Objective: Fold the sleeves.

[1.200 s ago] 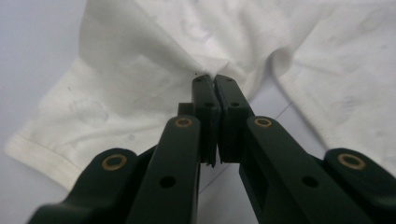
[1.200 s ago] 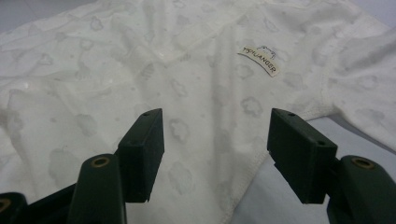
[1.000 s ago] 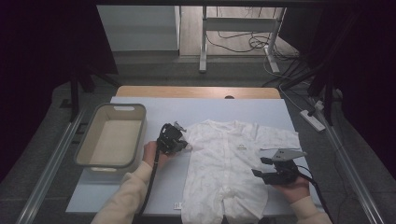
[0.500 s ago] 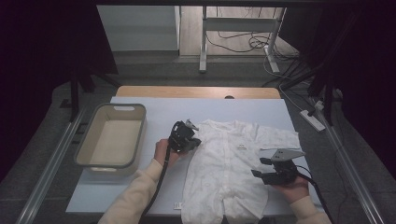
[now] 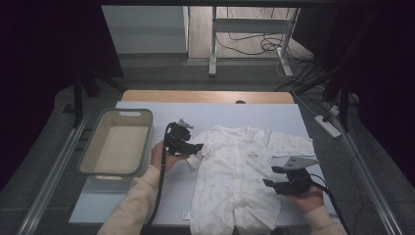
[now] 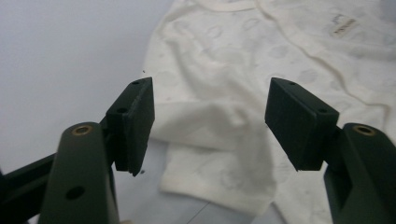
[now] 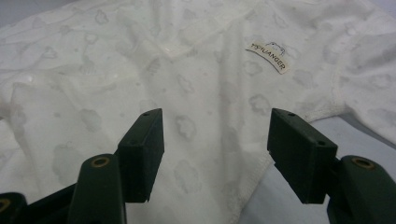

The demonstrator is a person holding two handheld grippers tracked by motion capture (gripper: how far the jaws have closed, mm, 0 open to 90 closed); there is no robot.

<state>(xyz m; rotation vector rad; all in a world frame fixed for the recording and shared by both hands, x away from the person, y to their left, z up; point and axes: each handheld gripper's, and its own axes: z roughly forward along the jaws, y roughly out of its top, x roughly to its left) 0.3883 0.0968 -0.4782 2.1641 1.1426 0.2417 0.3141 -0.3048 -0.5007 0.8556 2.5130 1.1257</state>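
A white baby romper [image 5: 240, 171] with faint cloud prints lies flat on the pale table cover [image 5: 274, 115]. My left gripper [image 5: 195, 147] hovers at the romper's left edge. Its jaws have just been opening and are now open, with nothing pinched between them. In the left gripper view, the left gripper [image 6: 208, 121] is above the left sleeve [image 6: 219, 163], which lies folded and bunched. My right gripper [image 5: 273, 182] rests over the romper's right side, open. In the right gripper view, the right gripper [image 7: 217, 149] straddles the romper's side hem [image 7: 254, 170], below a small label [image 7: 268, 58].
A beige plastic basket [image 5: 127, 111] stands on the table's left part, with nothing in it. A small white tag [image 5: 186, 215] lies near the front edge. Cables and a power strip [image 5: 328, 125] lie on the floor beyond the table.
The left gripper swung right towards the romper, then drew back a little. Its jaws went from shut to open, and the left sleeve now lies loose on the table. The right gripper stayed put.
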